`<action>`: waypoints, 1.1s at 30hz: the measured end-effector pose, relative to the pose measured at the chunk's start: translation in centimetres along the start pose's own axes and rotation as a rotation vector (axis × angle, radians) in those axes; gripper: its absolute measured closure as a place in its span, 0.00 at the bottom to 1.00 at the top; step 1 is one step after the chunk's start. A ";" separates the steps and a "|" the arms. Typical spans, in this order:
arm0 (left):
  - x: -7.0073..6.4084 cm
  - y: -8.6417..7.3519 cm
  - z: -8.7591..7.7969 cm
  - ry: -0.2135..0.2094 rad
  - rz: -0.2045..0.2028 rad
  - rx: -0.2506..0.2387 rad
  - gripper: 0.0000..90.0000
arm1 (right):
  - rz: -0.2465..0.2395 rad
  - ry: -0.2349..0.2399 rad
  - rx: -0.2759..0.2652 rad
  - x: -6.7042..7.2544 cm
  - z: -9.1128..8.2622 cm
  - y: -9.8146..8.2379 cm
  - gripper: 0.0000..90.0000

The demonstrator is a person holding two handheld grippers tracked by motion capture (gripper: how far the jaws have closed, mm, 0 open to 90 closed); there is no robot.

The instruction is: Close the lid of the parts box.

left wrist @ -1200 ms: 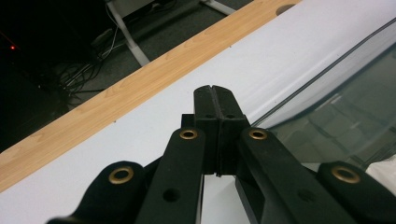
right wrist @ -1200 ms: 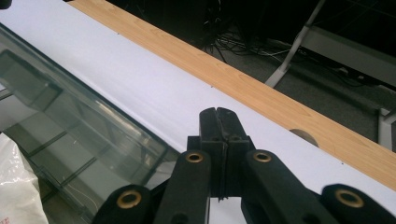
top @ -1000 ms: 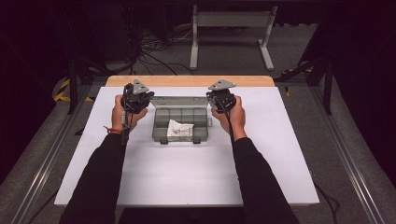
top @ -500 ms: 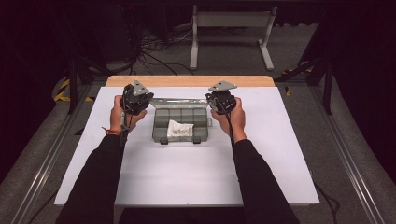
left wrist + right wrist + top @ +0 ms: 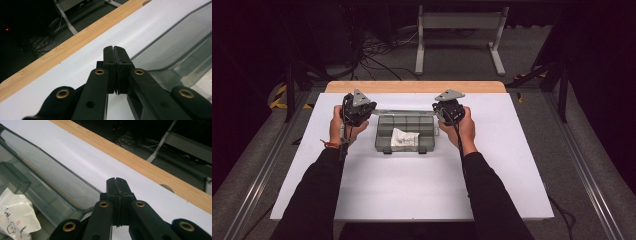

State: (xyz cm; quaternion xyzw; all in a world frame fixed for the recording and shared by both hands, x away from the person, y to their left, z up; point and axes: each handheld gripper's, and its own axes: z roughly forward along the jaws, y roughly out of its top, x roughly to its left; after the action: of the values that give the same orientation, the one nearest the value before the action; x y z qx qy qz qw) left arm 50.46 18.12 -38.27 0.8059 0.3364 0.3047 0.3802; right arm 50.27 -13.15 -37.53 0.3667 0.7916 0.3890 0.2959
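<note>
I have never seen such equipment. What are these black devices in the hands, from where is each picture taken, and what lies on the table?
A person holds two hand-held tools, the left gripper and the right gripper. One camera looks down from above; one rides on each gripper, looking along its black jaws, which are shut with nothing between them. On the white table lies a clear plastic compartment box with its transparent lid open, and a small white bag inside.

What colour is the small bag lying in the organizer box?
White, with small dark and red markings; the plastic bag shows best in the right gripper view.
</note>
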 end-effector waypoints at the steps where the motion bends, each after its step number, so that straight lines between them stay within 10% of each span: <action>1: 0.0 -0.1 0.0 -0.001 -0.005 -0.003 0.98 | 0.009 0.003 0.003 0.0 0.0 -0.1 1.00; 14: -0.6 -1.1 -0.3 -0.034 -0.020 -0.030 0.98 | -0.002 0.006 0.008 0.9 -0.3 -0.8 1.00; 33: -1.9 -3.8 -1.8 -0.122 0.051 -0.029 0.97 | -0.025 0.132 0.010 2.1 -2.0 -3.4 1.00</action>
State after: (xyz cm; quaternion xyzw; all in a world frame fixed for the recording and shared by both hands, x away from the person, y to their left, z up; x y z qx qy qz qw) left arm 46.77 19.20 -40.86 0.8257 0.2874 0.2695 0.4038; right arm 46.41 -13.75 -39.70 0.3320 0.8159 0.4046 0.2458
